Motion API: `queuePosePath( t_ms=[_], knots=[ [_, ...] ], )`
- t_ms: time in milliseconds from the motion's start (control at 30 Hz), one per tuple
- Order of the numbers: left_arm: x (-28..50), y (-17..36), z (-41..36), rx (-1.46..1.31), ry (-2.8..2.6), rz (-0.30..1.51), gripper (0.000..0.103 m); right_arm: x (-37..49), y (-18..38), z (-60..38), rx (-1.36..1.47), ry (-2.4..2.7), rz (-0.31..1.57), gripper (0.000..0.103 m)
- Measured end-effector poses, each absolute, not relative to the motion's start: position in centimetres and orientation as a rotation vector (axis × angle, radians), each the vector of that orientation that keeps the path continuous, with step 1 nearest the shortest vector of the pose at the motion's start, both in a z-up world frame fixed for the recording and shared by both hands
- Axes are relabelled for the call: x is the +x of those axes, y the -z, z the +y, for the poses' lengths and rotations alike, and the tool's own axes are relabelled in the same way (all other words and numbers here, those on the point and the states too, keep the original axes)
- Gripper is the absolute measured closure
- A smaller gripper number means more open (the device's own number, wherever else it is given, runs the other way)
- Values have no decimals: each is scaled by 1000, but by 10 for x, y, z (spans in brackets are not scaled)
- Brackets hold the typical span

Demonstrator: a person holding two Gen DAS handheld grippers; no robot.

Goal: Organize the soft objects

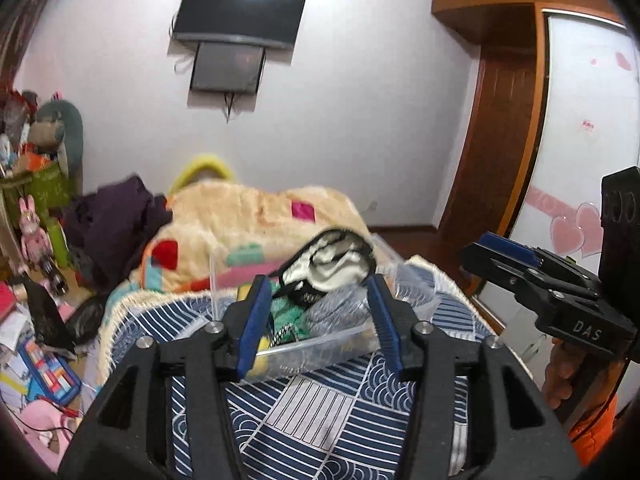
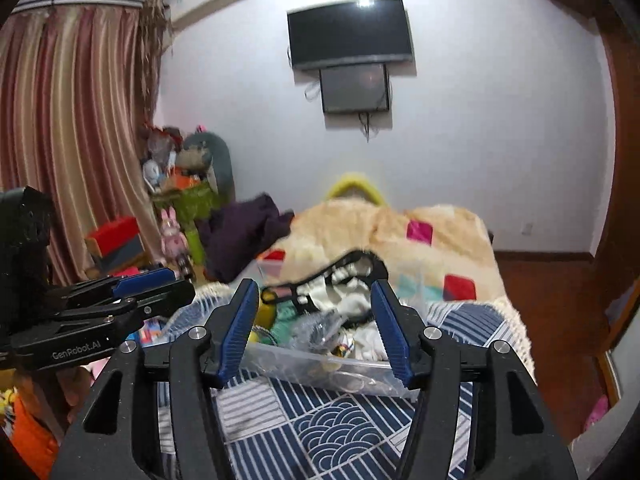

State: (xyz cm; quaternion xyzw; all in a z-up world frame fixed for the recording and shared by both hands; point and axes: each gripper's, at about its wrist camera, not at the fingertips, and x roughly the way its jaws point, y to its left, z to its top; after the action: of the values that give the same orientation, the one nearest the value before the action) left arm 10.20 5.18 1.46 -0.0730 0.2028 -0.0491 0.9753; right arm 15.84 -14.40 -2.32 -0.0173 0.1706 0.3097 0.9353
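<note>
A clear plastic bin [image 1: 320,344] [image 2: 320,364] sits on the blue patterned bedspread [image 1: 320,408] [image 2: 332,432], heaped with soft items. A white and black garment [image 1: 336,264] [image 2: 348,280] lies on top, over green and yellow pieces [image 1: 288,312] [image 2: 276,312]. My left gripper [image 1: 318,280] is open and empty, just in front of the bin. My right gripper [image 2: 314,286] is open and empty, also short of the bin. The right gripper shows at the right of the left wrist view [image 1: 500,248]; the left gripper shows at the left of the right wrist view [image 2: 152,284].
A cream fleece blanket [image 1: 248,216] [image 2: 400,232] with coloured patches lies behind the bin, with a dark purple garment [image 1: 116,216] [image 2: 244,224] beside it. Toys and clutter [image 1: 36,160] [image 2: 180,168] crowd the floor at left. A wooden wardrobe [image 1: 508,120] stands at right.
</note>
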Motion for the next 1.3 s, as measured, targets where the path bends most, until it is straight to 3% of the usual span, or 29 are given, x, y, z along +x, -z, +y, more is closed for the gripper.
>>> queuePosePath(
  t_ms=[167, 400, 567, 1300],
  knots=[
    [69, -33, 41, -112, 95, 327, 35, 134, 15, -154, -30, -610, 275, 24],
    [42, -34, 29, -79, 56, 271, 12, 120, 17, -155, -29, -595, 252, 15],
    [35, -30, 22, -63, 43, 267, 7, 108, 23, -160, -28, -573, 229, 2],
    [28, -20, 16, -63, 28, 265, 3, 98, 33, -161, -30, -568, 234, 1]
  ],
)
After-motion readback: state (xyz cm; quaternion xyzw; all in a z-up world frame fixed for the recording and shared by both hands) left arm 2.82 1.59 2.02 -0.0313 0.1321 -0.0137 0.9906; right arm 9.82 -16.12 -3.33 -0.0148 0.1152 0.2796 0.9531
